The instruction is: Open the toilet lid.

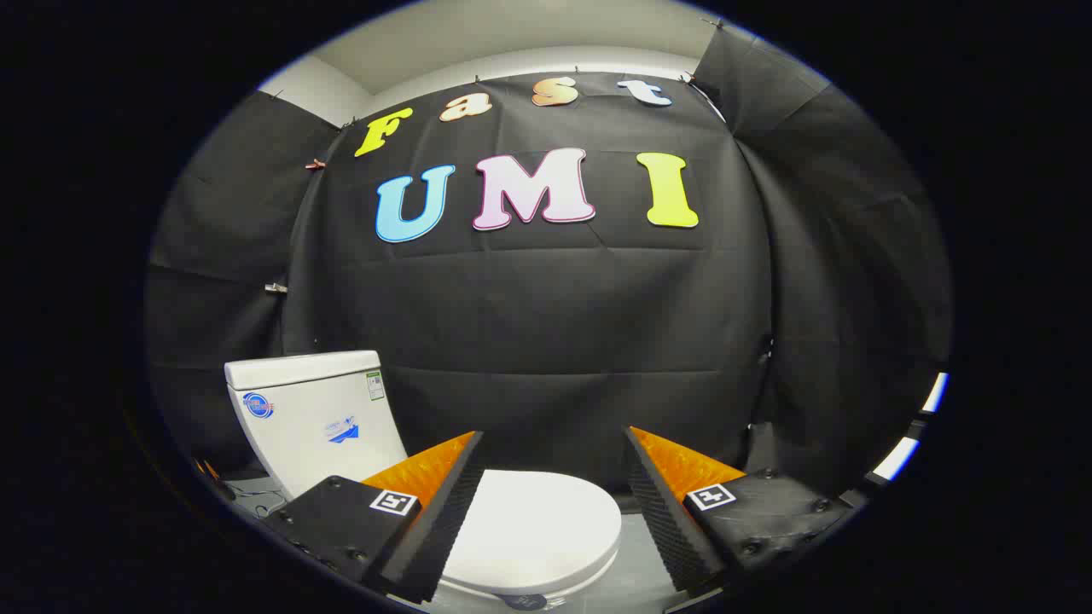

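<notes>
Standing against the booth's dark cloth, the white toilet [358, 443] has its tank [311, 418] off beyond the left finger and its lid [533, 529] down flat, seen below between the two fingers. The gripper [550, 486] hovers above it, fingers spread wide and empty. Lowering toward the lid's near front rim and catching a finger under that edge looks the surest way to lift.

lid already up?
No, the toilet lid lies flat and closed, seen between the open tool's fingers, untouched.
</notes>
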The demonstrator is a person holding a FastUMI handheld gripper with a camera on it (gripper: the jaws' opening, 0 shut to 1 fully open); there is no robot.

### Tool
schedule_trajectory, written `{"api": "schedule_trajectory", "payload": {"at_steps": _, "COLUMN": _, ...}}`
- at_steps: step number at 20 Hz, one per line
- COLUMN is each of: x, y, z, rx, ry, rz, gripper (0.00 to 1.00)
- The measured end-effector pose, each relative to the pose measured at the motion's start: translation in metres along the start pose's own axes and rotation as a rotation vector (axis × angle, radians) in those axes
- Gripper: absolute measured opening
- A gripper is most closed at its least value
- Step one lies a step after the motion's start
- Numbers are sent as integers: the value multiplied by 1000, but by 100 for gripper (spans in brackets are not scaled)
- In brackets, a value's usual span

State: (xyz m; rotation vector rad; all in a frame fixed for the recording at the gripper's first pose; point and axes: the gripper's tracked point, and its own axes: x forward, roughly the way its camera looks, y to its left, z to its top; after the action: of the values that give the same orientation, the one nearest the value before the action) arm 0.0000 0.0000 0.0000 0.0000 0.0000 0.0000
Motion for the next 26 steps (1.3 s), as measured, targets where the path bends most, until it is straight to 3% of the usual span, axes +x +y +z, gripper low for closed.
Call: {"api": "schedule_trajectory", "payload": {"at_steps": 26, "x": 3, "y": 1, "z": -18, "rx": -7, "ry": 48, "rz": 8, "gripper": 99}}
